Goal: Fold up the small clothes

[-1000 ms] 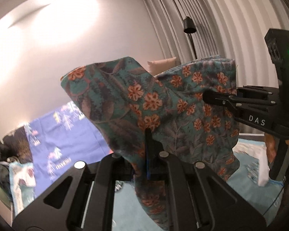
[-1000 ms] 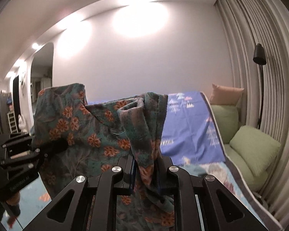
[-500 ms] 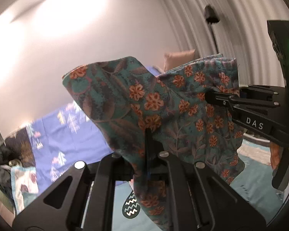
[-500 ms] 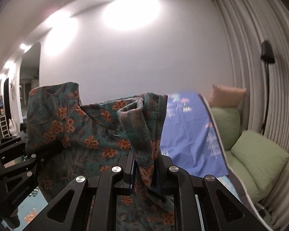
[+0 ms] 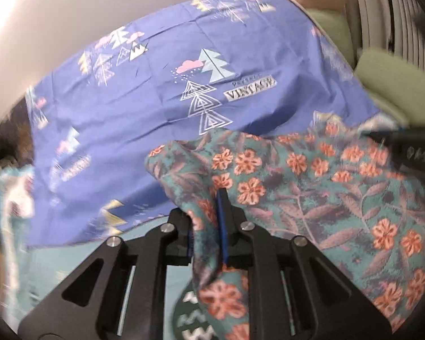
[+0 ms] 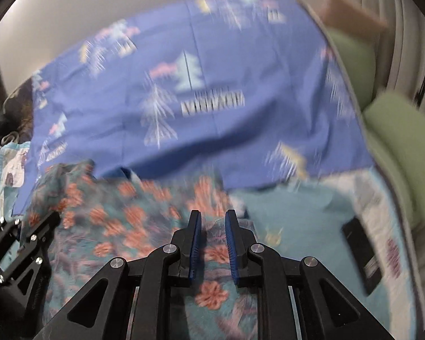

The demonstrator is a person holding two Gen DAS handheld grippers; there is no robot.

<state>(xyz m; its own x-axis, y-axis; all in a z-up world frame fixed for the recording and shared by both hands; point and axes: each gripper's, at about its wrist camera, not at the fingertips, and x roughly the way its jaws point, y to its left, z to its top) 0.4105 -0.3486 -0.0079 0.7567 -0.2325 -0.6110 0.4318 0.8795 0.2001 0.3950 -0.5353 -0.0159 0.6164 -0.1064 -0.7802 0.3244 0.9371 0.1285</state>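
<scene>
left gripper (image 5: 205, 221) opening, floral garment (image 5: 311, 198) between its jaws; right gripper (image 6: 212, 235) narrowly parted above it

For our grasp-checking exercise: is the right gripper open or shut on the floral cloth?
Open. The right gripper shows a clear gap between its blue pads; the cloth lies beneath, unpinched.

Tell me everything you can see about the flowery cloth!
The flowery cloth is soft teal fabric printed with orange flowers and purplish leaves. It lies rumpled and spread low over the light blue bedcover, in front of the purple sheet. A fold runs between the fingers of the left gripper, whose jaws are opening. The right gripper stands open above it, pads apart, nothing pinched.
</scene>
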